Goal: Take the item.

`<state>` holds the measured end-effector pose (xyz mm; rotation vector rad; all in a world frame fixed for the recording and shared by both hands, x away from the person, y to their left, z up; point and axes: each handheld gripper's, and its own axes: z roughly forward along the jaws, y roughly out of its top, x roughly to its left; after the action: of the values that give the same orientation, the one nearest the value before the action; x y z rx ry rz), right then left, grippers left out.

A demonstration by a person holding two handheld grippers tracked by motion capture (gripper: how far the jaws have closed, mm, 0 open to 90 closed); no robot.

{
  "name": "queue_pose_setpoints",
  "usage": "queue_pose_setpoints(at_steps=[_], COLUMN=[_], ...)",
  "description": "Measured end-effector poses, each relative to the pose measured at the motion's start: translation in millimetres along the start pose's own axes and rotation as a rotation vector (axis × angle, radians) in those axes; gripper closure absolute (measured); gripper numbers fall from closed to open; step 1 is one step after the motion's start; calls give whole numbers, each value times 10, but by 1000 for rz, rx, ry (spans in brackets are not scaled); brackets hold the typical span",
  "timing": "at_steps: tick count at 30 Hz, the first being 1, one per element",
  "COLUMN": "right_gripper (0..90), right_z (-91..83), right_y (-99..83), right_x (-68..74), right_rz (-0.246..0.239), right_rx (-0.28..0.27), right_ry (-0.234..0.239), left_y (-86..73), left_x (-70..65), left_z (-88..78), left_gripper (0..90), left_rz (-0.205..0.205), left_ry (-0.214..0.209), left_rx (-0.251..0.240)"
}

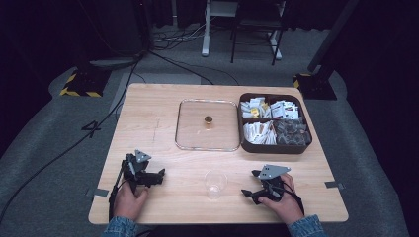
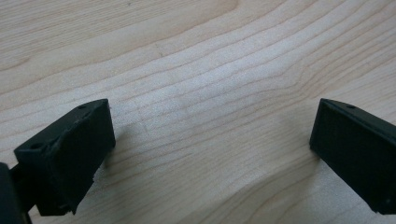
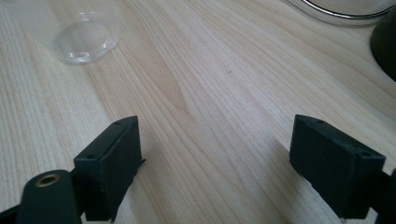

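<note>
Nothing looks started yet: both tools, left point(image 1: 159, 176) and right point(image 1: 249, 183), rest gaping and empty on the surface point(image 1: 163, 118), the clear cup point(image 1: 215, 183) standing untouched between them, nearer the right one.

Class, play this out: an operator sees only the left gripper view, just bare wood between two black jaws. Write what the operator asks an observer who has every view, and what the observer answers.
Operator: What is nearest my left gripper?
Observer: A clear plastic cup stands upright on the table, between the two grippers.
Operator: Is the right gripper holding it?
Observer: No. Its jaws stand open over bare wood, apart from the cup, which shows at the top left of the right gripper view.
Operator: What else is on the table?
Observer: A clear square lid with a small round knob lies flat beside a dark compartment box full of packets.
</note>
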<state>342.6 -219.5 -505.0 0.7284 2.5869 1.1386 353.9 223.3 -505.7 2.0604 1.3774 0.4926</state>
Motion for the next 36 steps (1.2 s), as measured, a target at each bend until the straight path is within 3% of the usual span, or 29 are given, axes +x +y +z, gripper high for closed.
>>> queue_pose_setpoints(at_steps=[22, 27, 32, 34, 36], right_gripper=[178, 289, 301, 320, 340], right_z=[-6, -24, -71, -116, -156], right_y=[-3, -3, 105, 168, 221], right_x=[39, 32, 38, 30, 20], right_rz=[26, 61, 86, 101, 146], right_rx=[1, -11, 0, -9, -20], right_ry=[-29, -61, -37, -50, -56], left_y=[37, 43, 59, 73, 80], left_x=[22, 21, 40, 58, 69], left_z=[32, 34, 49, 58, 64], left_gripper=[8, 8, 5, 5, 5], left_rz=[17, 19, 29, 30, 33], left_ry=[-11, -7, -28, -29, -30], left_rx=[-4, -2, 0, 1, 0])
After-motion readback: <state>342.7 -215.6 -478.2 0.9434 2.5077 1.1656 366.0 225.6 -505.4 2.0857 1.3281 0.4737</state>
